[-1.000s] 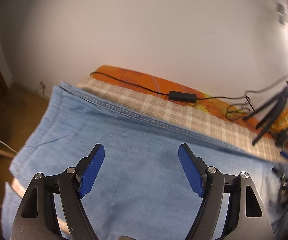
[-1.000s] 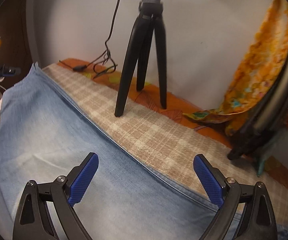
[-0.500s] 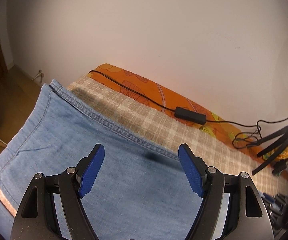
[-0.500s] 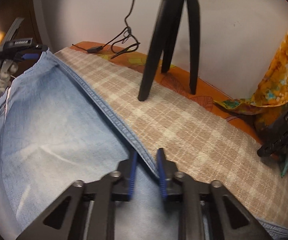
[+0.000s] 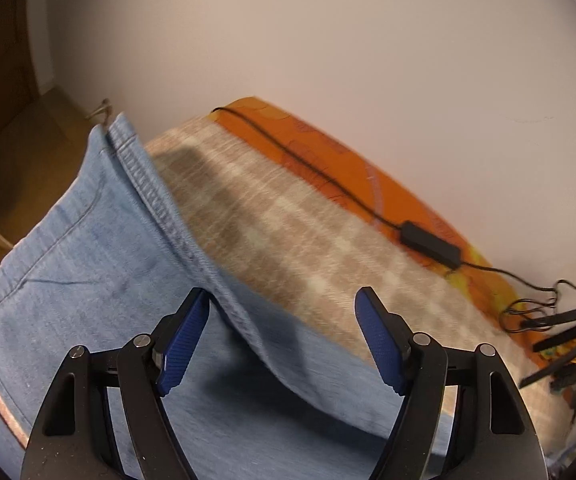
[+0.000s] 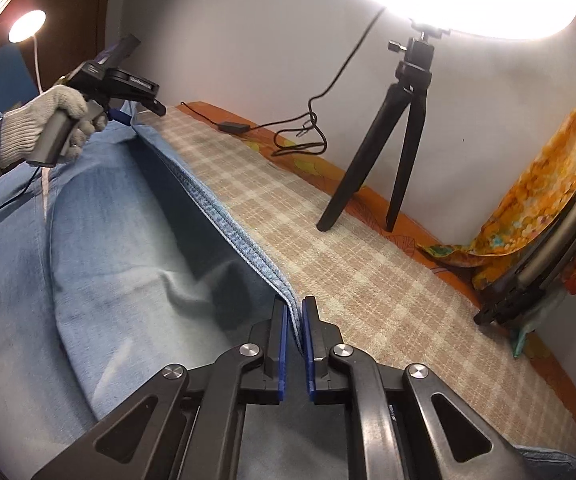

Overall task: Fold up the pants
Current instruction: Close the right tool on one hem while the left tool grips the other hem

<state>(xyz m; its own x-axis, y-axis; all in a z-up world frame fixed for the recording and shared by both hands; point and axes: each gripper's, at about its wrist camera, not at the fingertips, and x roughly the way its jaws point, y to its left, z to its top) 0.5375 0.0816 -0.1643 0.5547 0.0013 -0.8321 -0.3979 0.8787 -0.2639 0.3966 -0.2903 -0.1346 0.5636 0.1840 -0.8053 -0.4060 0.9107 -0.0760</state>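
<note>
Light blue denim pants [image 5: 88, 280] lie on a beige checked cloth [image 5: 288, 240]; their far stitched edge is lifted off the cloth. My left gripper [image 5: 284, 344] is open, with the raised hem passing between its blue pads. My right gripper [image 6: 295, 344] is shut on the pants' hem [image 6: 232, 232] and holds it raised. In the right wrist view the pants [image 6: 88, 260] stretch left to the other gripper [image 6: 116, 80], held in a gloved hand at the far end of the same edge.
A black tripod [image 6: 392, 140] stands on the cloth near the wall. A black cable with an adapter [image 5: 428, 240] runs along the orange sheet [image 5: 328, 152]. An orange patterned cloth [image 6: 540, 192] hangs on a ring-light stand at right.
My right gripper has closed on the pants' edge and lifted it. The left gripper has moved to the raised hem, still open.
</note>
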